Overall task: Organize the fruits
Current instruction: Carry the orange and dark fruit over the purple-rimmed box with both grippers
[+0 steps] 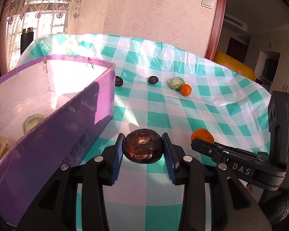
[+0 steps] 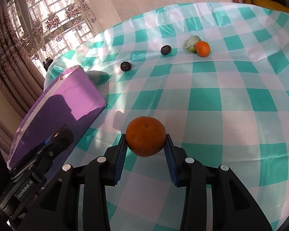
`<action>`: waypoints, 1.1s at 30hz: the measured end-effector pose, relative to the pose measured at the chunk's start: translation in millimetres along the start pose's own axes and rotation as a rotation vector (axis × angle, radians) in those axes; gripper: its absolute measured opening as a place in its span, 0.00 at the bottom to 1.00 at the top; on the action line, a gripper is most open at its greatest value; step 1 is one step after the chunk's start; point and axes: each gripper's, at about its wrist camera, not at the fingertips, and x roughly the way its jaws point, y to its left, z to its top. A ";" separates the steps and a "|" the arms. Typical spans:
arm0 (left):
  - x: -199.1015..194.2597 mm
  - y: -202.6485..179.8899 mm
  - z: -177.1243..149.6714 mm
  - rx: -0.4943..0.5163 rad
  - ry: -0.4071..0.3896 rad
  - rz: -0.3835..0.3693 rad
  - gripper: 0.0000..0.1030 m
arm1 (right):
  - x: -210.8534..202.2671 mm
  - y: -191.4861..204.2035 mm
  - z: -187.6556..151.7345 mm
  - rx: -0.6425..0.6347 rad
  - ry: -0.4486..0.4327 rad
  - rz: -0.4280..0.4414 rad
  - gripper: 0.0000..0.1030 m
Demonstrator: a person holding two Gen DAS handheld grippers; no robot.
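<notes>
Fruit is sitting in both grips: I am clamping the left gripper [image 1: 143, 150] on a dark flat water chestnut [image 1: 142, 147] at lower centre, beside the purple box [image 1: 54, 127], while the right gripper [image 2: 146, 146] is pinching an orange [image 2: 145, 136] across its middle. The chestnut looks hard and light; the orange seems firm, slightly yielding, likely slippery.

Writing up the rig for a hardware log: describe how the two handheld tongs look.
Both the left tongs and right tongs are matte black plastic, each finger lined with a ribbed blue pad and fixed with round silver bolts. The right unit's side reads "DAS" in white, with a small green light. The left unit's side reads "GenRobot.AI". No cables or sleeves show.
</notes>
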 end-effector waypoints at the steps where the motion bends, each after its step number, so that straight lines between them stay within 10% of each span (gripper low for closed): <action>1: -6.4 -0.3 2.6 0.008 -0.015 0.010 0.38 | -2.6 6.9 2.6 -0.018 -0.011 0.002 0.38; 18: -91.6 72.9 44.6 -0.027 -0.156 0.312 0.38 | -25.7 138.6 42.6 -0.296 -0.158 0.096 0.38; 33: -82.1 161.9 37.2 -0.149 -0.014 0.400 0.38 | 33.0 225.7 52.6 -0.483 -0.068 0.082 0.38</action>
